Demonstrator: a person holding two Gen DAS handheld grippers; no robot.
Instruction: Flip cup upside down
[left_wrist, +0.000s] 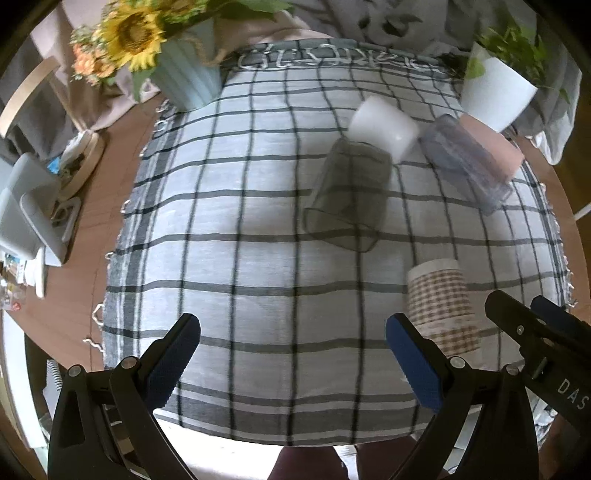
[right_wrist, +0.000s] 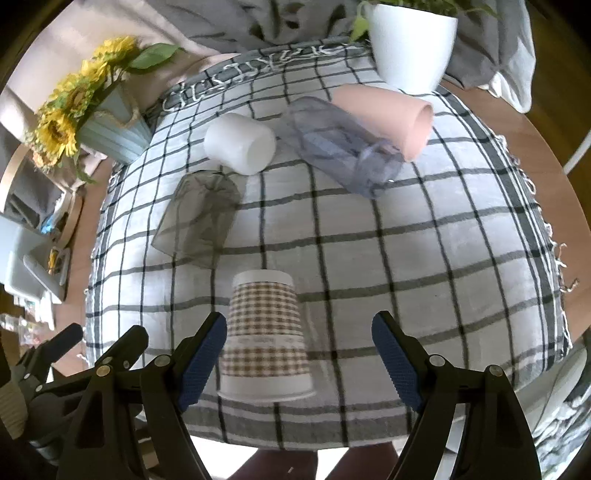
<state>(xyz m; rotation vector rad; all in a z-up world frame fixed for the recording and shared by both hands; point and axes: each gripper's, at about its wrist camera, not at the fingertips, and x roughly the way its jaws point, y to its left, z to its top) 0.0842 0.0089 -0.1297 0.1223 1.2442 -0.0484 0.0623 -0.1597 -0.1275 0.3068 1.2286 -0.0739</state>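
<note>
cup: gingham paper cup (right_wrist: 265, 332) sitting rim-down on checked cloth (right_wrist: 424, 240), axis vertical
right gripper (right_wrist: 299, 354): gaping wide, empty, straddling cup, nearer
left gripper (left_wrist: 293, 363): gaping, empty, idling left of cup

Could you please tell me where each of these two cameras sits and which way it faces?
Left wrist: on the left tool, facing the checked cloth; own open fingers show, the right tool at the right edge.
Right wrist: on the right tool, over the gingham cup; the left tool shows lower left.
Shared: gingham cup, grey cup, white cup.
</note>
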